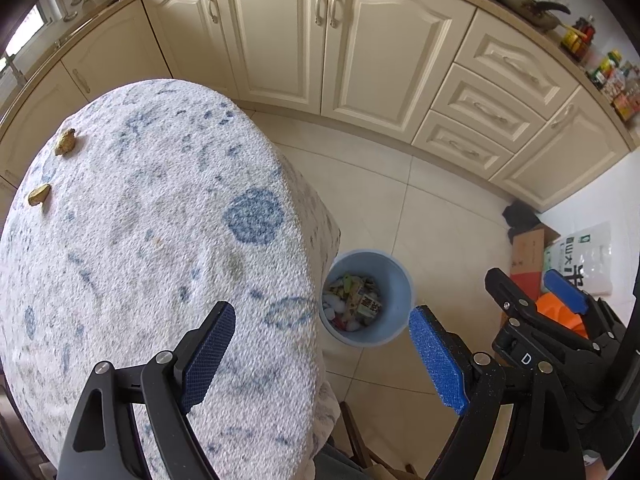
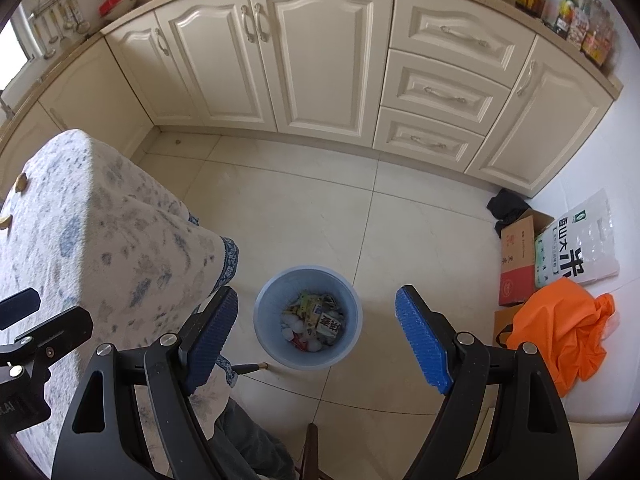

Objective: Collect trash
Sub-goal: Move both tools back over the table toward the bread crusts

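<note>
left gripper (image 1: 322, 354): jaws wide apart, nothing between the pads; points steeply down over the table edge and the floor.
right gripper (image 2: 316, 340): also spread wide, holding nothing; the bin shows in the gap between its fingers, well below them.
bin (image 2: 267, 344): light blue, round, stands upright on the tiled floor just beside the table's corner; partly filled with wrappers, a small carton and white crumpled bits.
table (image 1: 132, 240): covered by a white cloth with blue print that hangs over the edges.
scraps (image 1: 65, 142): two yellowish-brown pieces lie on the cloth at the far left side, apart from each other, well away from both grippers.
cabinets (image 2: 320, 60): cream doors and drawers along the far wall.
corner stuff: orange bag (image 2: 560, 332) on the floor at right, a cardboard box (image 2: 516, 256) and a white sack (image 2: 588, 240) beside it against the wall.
</note>
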Demonstrator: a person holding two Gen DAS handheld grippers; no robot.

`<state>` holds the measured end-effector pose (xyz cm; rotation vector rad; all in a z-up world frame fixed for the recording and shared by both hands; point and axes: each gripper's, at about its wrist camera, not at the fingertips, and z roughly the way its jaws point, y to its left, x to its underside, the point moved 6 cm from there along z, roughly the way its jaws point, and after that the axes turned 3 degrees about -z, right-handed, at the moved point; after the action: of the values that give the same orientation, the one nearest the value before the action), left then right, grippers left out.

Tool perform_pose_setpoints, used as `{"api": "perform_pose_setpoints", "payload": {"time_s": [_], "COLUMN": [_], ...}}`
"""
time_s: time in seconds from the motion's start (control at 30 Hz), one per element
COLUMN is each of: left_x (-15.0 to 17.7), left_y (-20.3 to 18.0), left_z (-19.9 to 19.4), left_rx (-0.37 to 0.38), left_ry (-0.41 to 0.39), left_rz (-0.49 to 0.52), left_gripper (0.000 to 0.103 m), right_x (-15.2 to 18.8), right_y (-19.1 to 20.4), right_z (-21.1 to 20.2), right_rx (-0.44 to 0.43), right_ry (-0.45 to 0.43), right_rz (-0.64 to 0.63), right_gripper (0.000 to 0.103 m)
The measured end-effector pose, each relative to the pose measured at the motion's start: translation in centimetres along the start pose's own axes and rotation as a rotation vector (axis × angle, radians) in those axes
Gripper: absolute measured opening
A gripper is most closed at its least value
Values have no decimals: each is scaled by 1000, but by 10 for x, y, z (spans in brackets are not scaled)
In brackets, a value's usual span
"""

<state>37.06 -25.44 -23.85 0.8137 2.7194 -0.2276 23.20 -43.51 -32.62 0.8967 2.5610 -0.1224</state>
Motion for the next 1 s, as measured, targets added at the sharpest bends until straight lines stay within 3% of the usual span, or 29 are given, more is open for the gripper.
{"api": "perform_pose_setpoints", "payload": {"time_s": [0.47,1.0], "left_x": [41,115], "left_y": [26,115], "left_z": [-62,-129], "left_rx": [2,-46], "left_ry": [-76,-142], "left_rz": [-16,-155], "left_gripper": [86,88], "right_x": [13,50], "right_y": [29,106], "right_z": [-55,-103], "right_rx": [-30,-96], "right_ry": [-96,-168], "right_rz": [-49,-168], "right_gripper": [83,83]}}
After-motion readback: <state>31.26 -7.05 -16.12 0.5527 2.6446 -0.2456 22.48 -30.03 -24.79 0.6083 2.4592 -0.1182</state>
